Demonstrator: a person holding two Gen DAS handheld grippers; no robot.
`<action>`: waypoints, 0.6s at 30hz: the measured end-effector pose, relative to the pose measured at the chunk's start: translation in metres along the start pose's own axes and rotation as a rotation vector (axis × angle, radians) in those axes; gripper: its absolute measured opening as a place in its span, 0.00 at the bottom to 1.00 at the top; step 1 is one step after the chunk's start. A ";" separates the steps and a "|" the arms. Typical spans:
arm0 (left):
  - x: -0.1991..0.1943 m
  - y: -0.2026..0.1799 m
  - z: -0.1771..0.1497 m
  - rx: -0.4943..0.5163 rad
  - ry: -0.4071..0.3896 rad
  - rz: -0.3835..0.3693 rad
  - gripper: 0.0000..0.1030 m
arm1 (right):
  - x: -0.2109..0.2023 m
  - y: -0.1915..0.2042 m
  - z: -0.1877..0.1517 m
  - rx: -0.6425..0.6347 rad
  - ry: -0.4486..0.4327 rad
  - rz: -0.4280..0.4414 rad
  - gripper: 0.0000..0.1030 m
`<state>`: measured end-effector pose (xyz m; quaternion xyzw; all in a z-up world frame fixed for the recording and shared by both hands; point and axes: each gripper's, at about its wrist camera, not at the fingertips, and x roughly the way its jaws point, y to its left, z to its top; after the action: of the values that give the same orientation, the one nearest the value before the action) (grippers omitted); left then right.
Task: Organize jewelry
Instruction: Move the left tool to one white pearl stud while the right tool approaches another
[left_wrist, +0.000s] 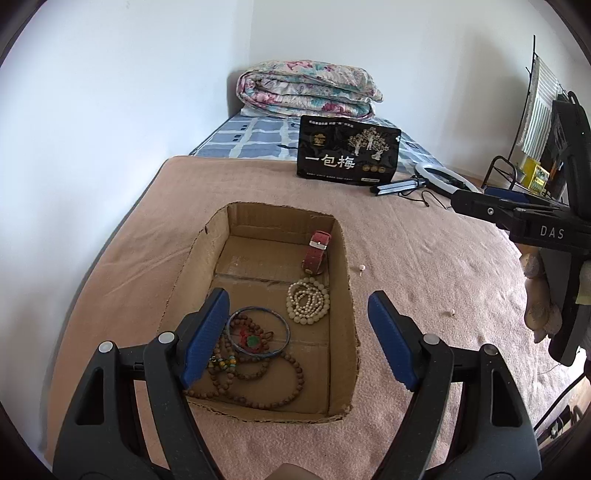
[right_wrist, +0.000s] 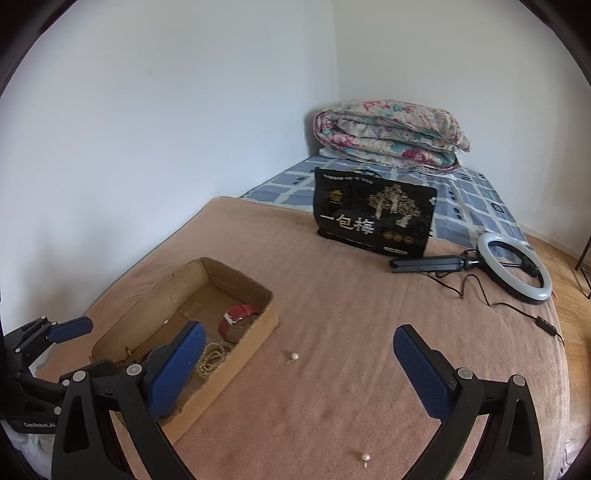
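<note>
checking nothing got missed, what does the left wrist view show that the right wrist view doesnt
Only the left wrist view shows the blue bangle and brown bead strands at the near end of the cardboard box, plus a black rack by the wall.

Only the right wrist view shows the whole ring light with its cable.

Both show the red watch, the pearl strand, two pearl earrings lying on the pink blanket, the black bag and both grippers open.

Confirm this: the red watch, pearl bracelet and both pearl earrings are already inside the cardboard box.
Not quite. The red watch and pearl bracelet are inside the cardboard box, but both pearl earrings lie outside it on the blanket, as the right wrist view shows.
</note>
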<state>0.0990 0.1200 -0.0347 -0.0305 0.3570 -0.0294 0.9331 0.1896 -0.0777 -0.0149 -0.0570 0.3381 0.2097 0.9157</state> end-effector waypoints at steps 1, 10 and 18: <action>0.000 -0.005 0.000 0.013 -0.003 -0.003 0.77 | -0.004 -0.009 -0.003 0.009 0.000 -0.011 1.00; 0.011 -0.057 -0.001 0.059 0.006 -0.066 0.77 | -0.025 -0.075 -0.042 0.088 0.052 -0.074 1.00; 0.038 -0.099 -0.001 0.074 0.017 -0.084 0.73 | -0.035 -0.103 -0.069 0.094 0.079 -0.091 1.00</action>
<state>0.1230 0.0180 -0.0532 -0.0107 0.3619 -0.0818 0.9285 0.1683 -0.2003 -0.0492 -0.0373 0.3807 0.1491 0.9118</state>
